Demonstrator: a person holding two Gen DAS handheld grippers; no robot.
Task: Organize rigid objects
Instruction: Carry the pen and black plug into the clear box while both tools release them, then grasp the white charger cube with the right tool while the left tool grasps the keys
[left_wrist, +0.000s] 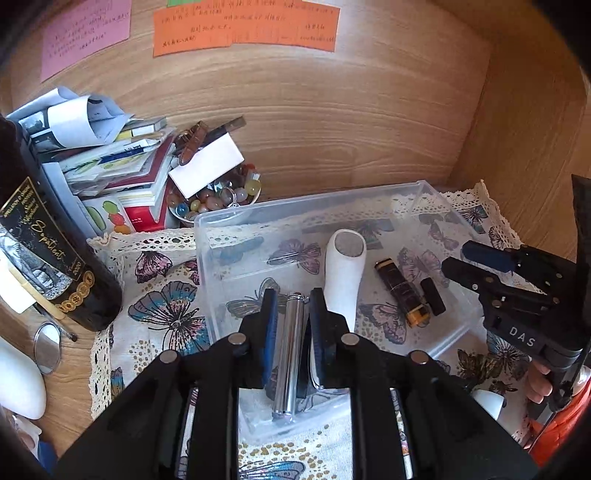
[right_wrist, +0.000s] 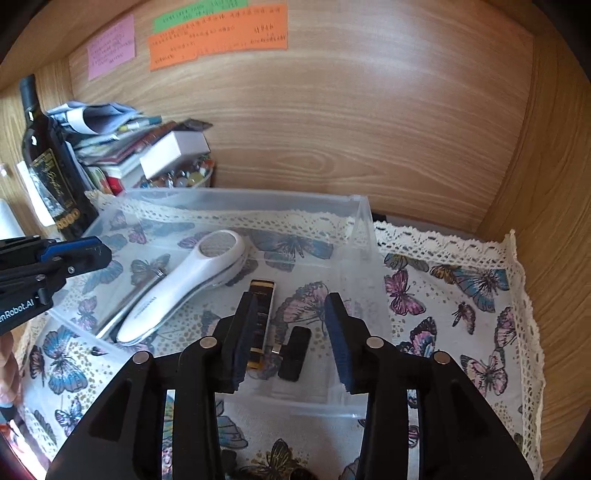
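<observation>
A clear plastic bin (left_wrist: 236, 214) (right_wrist: 364, 236) sits on a butterfly-print cloth. Inside lie a white handheld device (left_wrist: 343, 273) (right_wrist: 192, 284), a silver metal cylinder (left_wrist: 290, 347) (right_wrist: 122, 306), a dark brown lighter-like case (left_wrist: 400, 291) (right_wrist: 260, 314) and a small black cap (left_wrist: 432, 291) (right_wrist: 295, 354). My left gripper (left_wrist: 291, 306) is open, its pads either side of the silver cylinder with gaps; the cylinder rests in the bin. My right gripper (right_wrist: 290, 325) is open and empty above the brown case and black cap; it also shows in the left wrist view (left_wrist: 476, 262).
A dark wine bottle (left_wrist: 48, 251) (right_wrist: 51, 170) stands at the left. Behind it are a pile of books and papers (left_wrist: 107, 158), a bowl of coloured marbles (left_wrist: 218, 199) and a white box (right_wrist: 173, 147). Wooden walls close the back and right. A small mirror (left_wrist: 47, 347) lies left.
</observation>
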